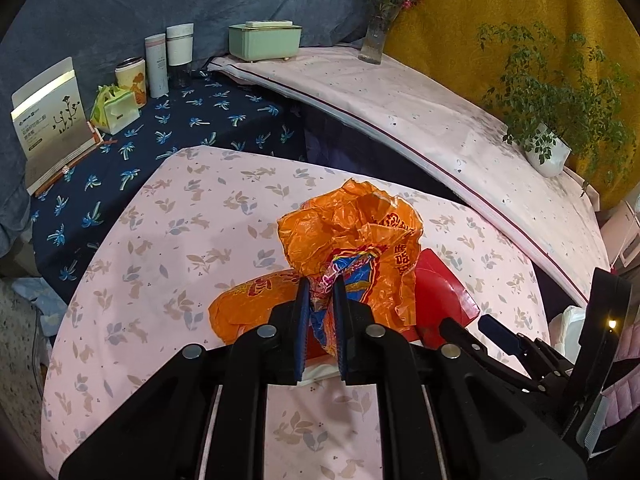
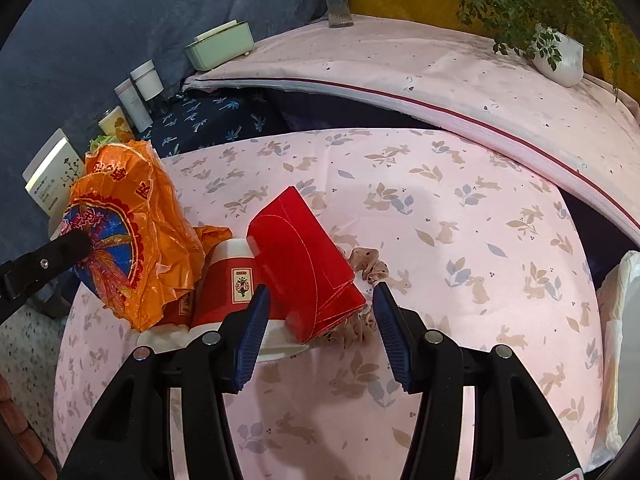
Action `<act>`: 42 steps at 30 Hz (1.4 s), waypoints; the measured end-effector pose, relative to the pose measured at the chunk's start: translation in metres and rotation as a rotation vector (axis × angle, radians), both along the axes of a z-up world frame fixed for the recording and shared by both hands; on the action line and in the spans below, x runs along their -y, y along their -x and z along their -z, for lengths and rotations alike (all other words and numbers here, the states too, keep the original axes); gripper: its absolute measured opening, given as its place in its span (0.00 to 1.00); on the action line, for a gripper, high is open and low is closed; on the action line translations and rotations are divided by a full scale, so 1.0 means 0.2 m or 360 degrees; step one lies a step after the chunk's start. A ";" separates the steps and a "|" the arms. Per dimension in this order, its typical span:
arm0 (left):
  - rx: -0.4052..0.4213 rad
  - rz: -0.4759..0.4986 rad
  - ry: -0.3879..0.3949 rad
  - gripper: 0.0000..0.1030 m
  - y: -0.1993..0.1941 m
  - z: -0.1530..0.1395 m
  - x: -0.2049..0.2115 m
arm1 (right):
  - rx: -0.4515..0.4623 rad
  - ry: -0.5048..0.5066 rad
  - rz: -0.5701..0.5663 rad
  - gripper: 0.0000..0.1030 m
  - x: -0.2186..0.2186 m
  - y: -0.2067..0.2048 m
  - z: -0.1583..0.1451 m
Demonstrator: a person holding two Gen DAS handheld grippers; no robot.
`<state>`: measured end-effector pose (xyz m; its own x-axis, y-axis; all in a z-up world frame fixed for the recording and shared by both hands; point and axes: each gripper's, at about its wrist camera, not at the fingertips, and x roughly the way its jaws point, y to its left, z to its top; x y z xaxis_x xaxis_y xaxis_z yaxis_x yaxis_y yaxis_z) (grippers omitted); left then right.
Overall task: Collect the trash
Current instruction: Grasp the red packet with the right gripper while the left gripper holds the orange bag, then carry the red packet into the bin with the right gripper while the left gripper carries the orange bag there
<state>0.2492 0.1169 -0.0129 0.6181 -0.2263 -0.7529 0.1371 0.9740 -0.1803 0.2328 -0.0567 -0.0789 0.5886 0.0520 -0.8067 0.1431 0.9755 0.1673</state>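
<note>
Nearest, at the bottom centre of the left wrist view, the left gripper is seen clamped on a crumpled orange plastic bag, the bag's printed blue and red patch being pinched between the two blue pads while the rest bulges upward above them. At the bottom centre of the right wrist view, the right gripper is held wide apart, nothing being grasped; a folded red card box is framed between its fingers, tilted on one edge. Just left of that box, a red paper cup is seen lying on its side, and a brown scrunchie is found just right of the box. All of these are set on a pink rabbit-print tablecloth. Farther back, at the upper left, a mint-green box and two white cylinders are seen. A glass vase of flowers is placed at the top centre, and a potted plant at the upper right.
</note>
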 end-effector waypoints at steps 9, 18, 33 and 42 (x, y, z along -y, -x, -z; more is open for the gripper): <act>-0.0011 0.0014 -0.0019 0.11 -0.01 0.02 0.03 | -0.0018 -0.0012 -0.0047 0.31 -0.02 -0.04 0.04; 0.0000 0.0013 -0.0030 0.11 0.02 -0.01 0.05 | 0.0047 -0.0024 -0.0080 0.01 -0.02 0.04 -0.05; 0.0052 0.0105 -0.0017 0.11 0.25 -0.13 0.29 | 0.0195 -0.0023 -0.0010 0.01 0.18 0.35 -0.32; 0.0049 0.0189 -0.0025 0.11 0.38 -0.13 0.50 | 0.0221 0.0015 0.0060 0.01 0.37 0.52 -0.37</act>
